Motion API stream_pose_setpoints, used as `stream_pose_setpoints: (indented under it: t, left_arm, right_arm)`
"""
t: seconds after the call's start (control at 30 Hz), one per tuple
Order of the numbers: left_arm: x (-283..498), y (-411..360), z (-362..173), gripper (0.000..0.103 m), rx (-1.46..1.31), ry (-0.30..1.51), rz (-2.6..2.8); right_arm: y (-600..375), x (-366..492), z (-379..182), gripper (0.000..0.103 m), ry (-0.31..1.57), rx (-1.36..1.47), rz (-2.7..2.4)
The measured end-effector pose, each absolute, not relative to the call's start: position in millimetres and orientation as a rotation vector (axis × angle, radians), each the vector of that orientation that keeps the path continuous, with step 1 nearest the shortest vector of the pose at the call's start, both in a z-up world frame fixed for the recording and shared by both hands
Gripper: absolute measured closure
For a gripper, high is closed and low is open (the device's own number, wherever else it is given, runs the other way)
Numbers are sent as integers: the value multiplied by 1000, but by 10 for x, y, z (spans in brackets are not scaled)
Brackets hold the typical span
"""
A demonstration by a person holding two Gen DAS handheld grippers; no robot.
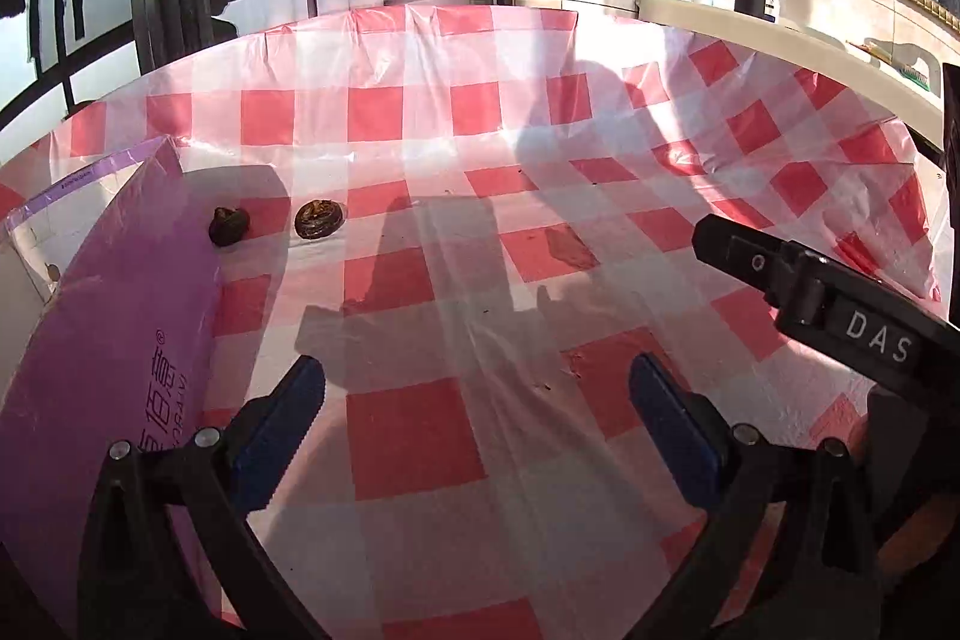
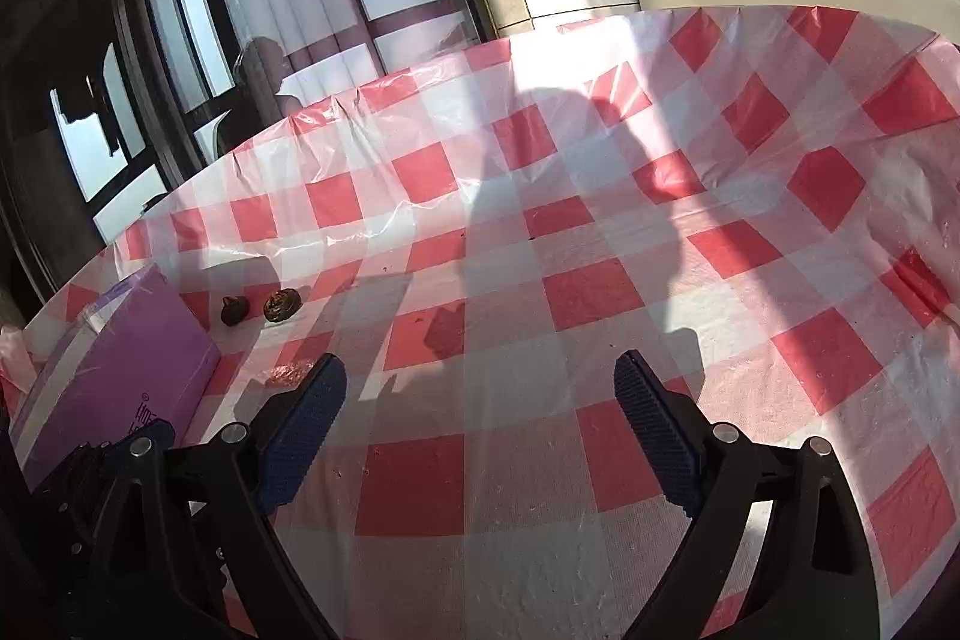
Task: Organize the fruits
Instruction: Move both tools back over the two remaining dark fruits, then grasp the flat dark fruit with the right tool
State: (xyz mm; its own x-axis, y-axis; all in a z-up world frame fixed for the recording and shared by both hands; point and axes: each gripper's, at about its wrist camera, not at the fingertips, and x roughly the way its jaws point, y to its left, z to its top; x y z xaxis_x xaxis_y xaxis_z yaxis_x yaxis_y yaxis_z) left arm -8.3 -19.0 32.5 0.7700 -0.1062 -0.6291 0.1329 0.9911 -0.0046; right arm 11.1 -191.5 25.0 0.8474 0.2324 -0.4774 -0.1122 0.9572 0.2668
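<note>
left gripper [image 1: 477,397] empty, jaws apart | right gripper [image 2: 480,394] same | two fruits [image 1: 320,219] loose at 10 o'clock beside box [image 1: 120,316] | sorting apparently unfinished

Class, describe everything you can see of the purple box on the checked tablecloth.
The purple box is long and flat-sided, apparently glossy cardboard, with dark red printed characters near one end. Its top looks open, with a pale purple-edged flap; the inside is barely visible. It rests on the red-and-white tablecloth at the table's left side, beside the left claw. Two small dark fruits lie just beyond its far corner; whether the nearer one touches it is unclear.
</note>
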Motion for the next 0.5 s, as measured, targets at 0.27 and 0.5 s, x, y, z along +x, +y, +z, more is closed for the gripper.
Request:
stream_pose_setpoints:
  t: [0.27,0.5]
  left_arm:
    - [72,-104,200,2,-40,755,-243]
    - [-57,-310,244,2,78,751,-386]
  right_arm:
    - [-1466,672,207,15,647,92,328]
    - [-1028,1154,141,15,737,-44,539]
